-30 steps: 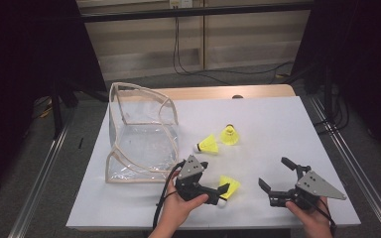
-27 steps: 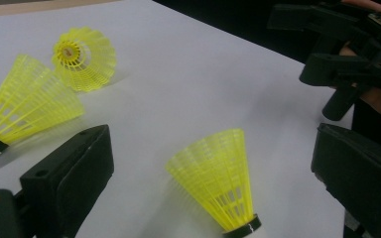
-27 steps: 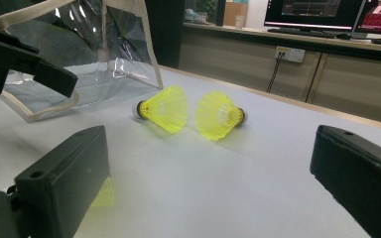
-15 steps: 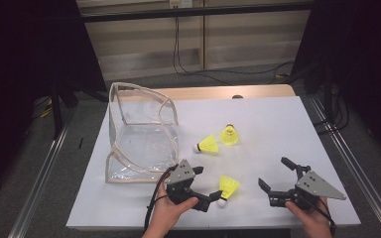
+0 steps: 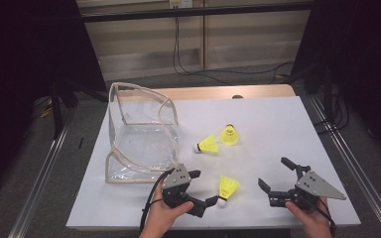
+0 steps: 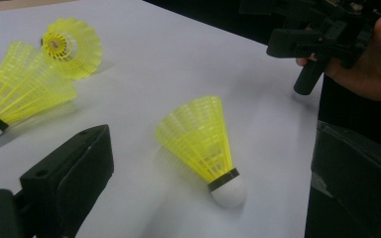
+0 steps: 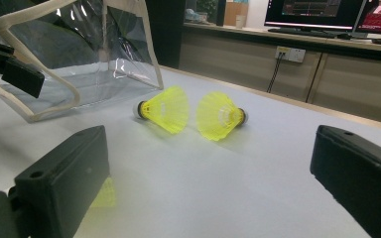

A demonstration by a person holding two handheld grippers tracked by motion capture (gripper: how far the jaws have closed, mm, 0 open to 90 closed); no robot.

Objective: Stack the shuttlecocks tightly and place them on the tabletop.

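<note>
The left claw [image 5: 202, 188] is spread wide around the nearest shuttlecock [image 5: 226, 188], which lies on the white counter [image 5: 278, 129] between its jaws, untouched; the right claw [image 5: 277, 175] hangs spread and empty, well apart; two other shuttlecocks [image 5: 218, 140] lie beside the clear bag [image 5: 141, 134].

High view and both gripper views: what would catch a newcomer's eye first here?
Three bright yellow plastic shuttlecocks on the white table: the nearest shuttlecock lies between the open jaws of the left gripper, cork toward the person, and the other two shuttlecocks lie side by side mid-table. Left of them stands a clear plastic bag with cream trim, its top open. The right gripper waits open at the near right.
</note>
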